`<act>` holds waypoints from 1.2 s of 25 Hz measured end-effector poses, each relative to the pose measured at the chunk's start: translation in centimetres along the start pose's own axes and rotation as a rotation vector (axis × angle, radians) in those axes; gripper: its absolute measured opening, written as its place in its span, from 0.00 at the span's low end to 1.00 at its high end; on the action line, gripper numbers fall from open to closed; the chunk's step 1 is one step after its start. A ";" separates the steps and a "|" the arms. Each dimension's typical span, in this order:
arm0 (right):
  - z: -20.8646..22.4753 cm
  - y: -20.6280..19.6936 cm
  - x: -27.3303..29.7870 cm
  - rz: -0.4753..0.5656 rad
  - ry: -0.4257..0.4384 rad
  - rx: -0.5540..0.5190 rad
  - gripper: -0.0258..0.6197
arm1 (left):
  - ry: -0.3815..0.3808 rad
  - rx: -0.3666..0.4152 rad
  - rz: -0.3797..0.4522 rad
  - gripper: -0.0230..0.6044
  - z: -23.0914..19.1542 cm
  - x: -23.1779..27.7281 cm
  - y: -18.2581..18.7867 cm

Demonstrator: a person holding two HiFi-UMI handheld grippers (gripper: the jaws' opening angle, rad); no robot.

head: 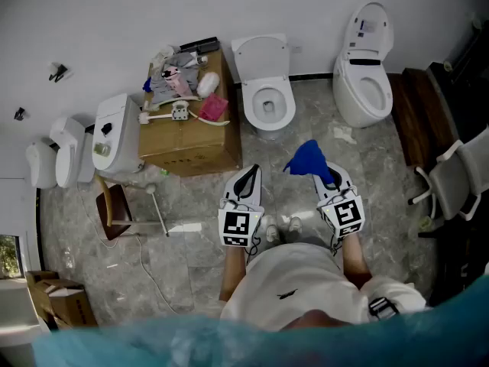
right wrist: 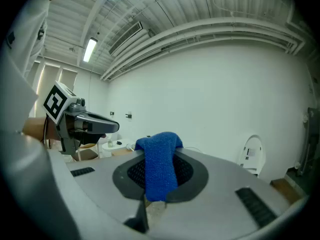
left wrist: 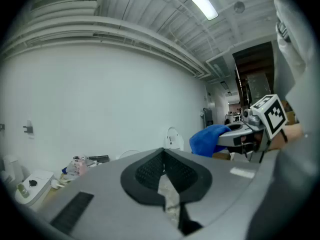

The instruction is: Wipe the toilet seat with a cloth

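Observation:
Two white toilets stand against the far wall with their lids up: the middle toilet [head: 265, 98] straight ahead and a second toilet [head: 365, 71] to the right. Both grippers are held level over the floor, short of the middle toilet. My right gripper [head: 327, 176] is shut on a blue cloth [head: 308, 159], which drapes over its jaws [right wrist: 160, 166]. To its left, my left gripper [head: 250, 173] is shut with nothing between its pads [left wrist: 165, 171]. The left gripper view shows the cloth [left wrist: 209, 139] hanging from the other tool.
A cardboard box [head: 191, 140] with bottles and clutter on top stands left of the middle toilet. Loose white tank parts [head: 114, 132] and a small brown stool [head: 114, 209] lie further left. A chair [head: 458, 178] is at the right edge. A paper scrap [head: 344, 134] lies on the floor.

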State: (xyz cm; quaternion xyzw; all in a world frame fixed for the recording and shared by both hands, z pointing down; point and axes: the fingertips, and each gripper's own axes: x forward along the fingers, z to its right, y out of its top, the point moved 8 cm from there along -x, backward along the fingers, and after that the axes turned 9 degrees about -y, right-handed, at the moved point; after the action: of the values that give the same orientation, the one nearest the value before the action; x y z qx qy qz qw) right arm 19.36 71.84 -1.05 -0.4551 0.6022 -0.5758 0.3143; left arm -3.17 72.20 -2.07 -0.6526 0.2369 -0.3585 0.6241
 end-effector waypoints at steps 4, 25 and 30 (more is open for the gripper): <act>-1.8 0.1 0.1 0.005 -0.020 0.009 0.07 | -0.018 -0.005 -0.004 0.05 -0.7 -1.1 -0.5; -3.0 -1.2 4.4 -0.031 -0.063 0.018 0.07 | -0.065 -0.016 -0.013 0.05 -5.2 1.1 -2.3; -0.4 -1.7 7.8 -0.045 -0.054 0.025 0.07 | -0.046 -0.023 -0.035 0.05 -7.1 4.4 -2.2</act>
State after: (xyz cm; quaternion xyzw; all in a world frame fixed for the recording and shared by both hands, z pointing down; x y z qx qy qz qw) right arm 16.25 65.05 1.77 -0.4799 0.5759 -0.5777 0.3229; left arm -6.16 64.52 0.58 -0.6718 0.2151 -0.3514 0.6156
